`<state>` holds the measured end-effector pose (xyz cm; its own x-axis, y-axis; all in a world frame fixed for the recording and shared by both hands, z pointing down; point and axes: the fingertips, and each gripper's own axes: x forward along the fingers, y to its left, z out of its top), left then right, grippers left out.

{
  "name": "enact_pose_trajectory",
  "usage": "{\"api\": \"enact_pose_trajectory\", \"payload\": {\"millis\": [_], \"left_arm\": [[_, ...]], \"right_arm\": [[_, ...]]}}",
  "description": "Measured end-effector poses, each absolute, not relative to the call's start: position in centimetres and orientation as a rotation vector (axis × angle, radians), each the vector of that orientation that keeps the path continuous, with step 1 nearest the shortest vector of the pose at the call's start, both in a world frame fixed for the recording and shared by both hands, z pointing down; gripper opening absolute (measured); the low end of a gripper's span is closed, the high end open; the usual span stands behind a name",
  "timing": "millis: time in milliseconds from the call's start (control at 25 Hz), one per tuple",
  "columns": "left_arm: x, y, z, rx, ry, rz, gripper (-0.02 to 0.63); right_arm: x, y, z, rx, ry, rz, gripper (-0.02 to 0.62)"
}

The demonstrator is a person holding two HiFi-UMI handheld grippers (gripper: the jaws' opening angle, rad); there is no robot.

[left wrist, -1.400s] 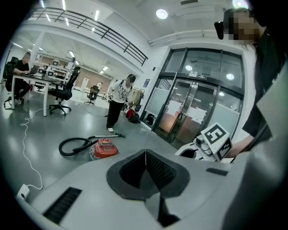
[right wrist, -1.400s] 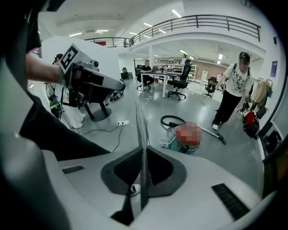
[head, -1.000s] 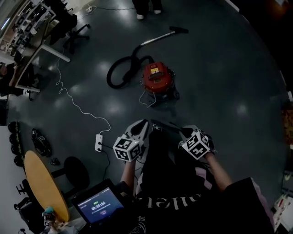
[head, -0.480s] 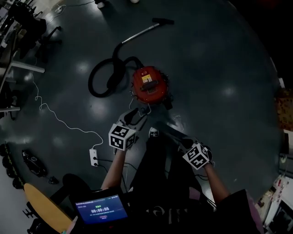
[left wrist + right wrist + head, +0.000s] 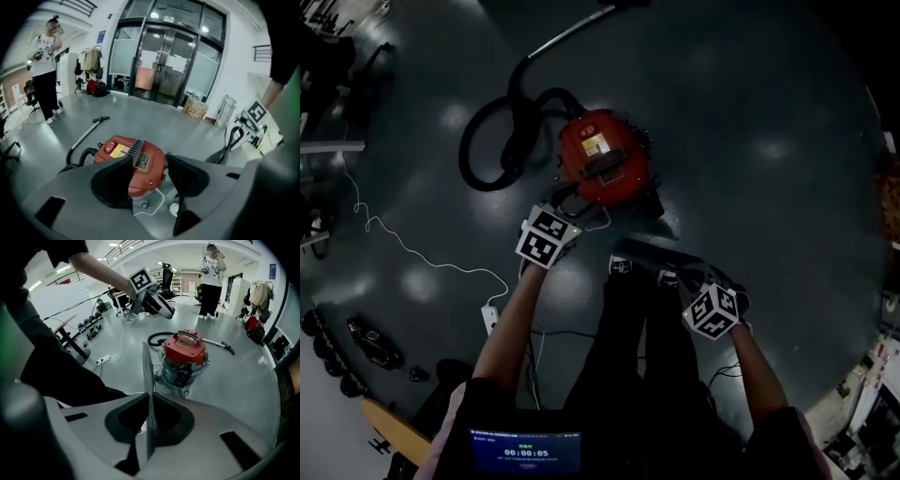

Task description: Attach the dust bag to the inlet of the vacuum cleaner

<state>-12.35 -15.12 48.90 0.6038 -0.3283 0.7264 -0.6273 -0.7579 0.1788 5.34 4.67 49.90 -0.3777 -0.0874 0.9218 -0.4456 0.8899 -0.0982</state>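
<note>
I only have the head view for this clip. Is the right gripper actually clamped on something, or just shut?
Observer: Clamped. The right gripper view shows the right gripper shut on the dust bag, which shows as a thin sheet seen edge-on between its jaws.
Operator: And the left one, by the vacuum?
Observer: The left gripper has just been opening. Its jaws stand apart with nothing between them, and the red vacuum cleaner is straight ahead.
Operator: Is anyone else around?
Observer: Yes. A person stands beyond the wand, at the far left of the left gripper view.
</note>
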Motion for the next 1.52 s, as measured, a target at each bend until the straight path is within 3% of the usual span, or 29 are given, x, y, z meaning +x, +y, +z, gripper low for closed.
{"api": "enact_pose_trajectory", "payload": {"millis": [520, 960, 1360, 1520], "left_arm": [[-9.7, -22.2, 61.0, 2.459, -0.564, 1.432, 0.230], [-9.3, -22.4, 64.1, 2.391, -0.553, 1.328, 0.227], [-9.8, -24.0, 65.4, 2.427, -0.631, 1.226, 0.224], [-9.7, -23.7, 65.3, 2.435, -0.646, 1.231, 0.224]], "right_arm": [[5.5, -1.2, 61.6, 0.436, -1.967, 0.429, 0.041], [5.9, -6.8, 66.7, 0.339, -1.975, 0.199, 0.041], [5.5, -10.5, 69.1, 0.413, -1.983, 0.455, 0.045], [4.7, -11.0, 68.7, 0.338, -1.922, 0.178, 0.049]]}}
